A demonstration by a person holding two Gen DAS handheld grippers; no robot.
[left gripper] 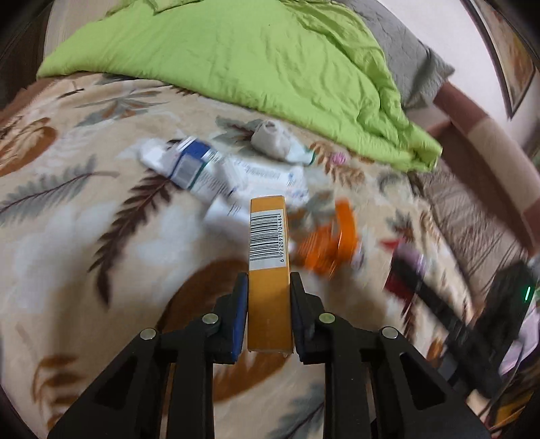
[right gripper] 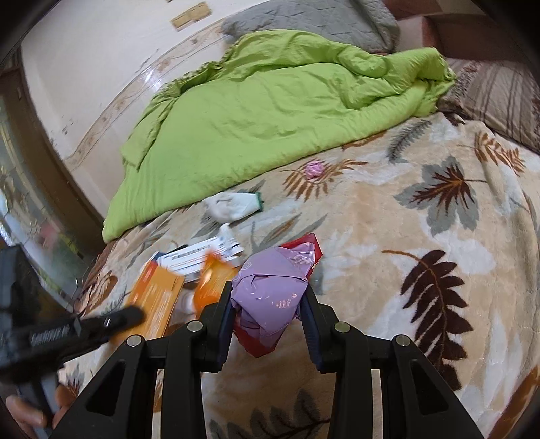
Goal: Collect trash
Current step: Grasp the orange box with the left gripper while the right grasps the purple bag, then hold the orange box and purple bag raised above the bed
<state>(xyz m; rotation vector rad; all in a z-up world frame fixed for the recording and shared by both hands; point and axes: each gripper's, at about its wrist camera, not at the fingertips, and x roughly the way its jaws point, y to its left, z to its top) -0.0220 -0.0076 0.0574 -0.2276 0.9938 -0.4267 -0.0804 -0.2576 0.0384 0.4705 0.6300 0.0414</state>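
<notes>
My left gripper (left gripper: 269, 280) is shut on a long yellow-orange carton (left gripper: 268, 243) with a barcode, held above the leaf-patterned bed blanket (left gripper: 84, 236). The same carton (right gripper: 155, 297) and left gripper (right gripper: 133, 312) show blurred in the right wrist view. My right gripper (right gripper: 269, 293) is shut on a crumpled purple and red wrapper (right gripper: 273, 290). More trash lies ahead: a blue and white box (left gripper: 192, 162), white paper packets (left gripper: 266, 175), an orange wrapper (left gripper: 330, 236), a grey-white crumpled wad (left gripper: 271, 141) and a small pink ball (right gripper: 314, 169).
A green duvet (right gripper: 270, 111) is bunched across the far side of the bed, with a grey pillow (right gripper: 314, 17) behind it. A striped brown cushion (right gripper: 499, 98) lies at the right. A wall and a door frame (right gripper: 40, 141) stand at the left.
</notes>
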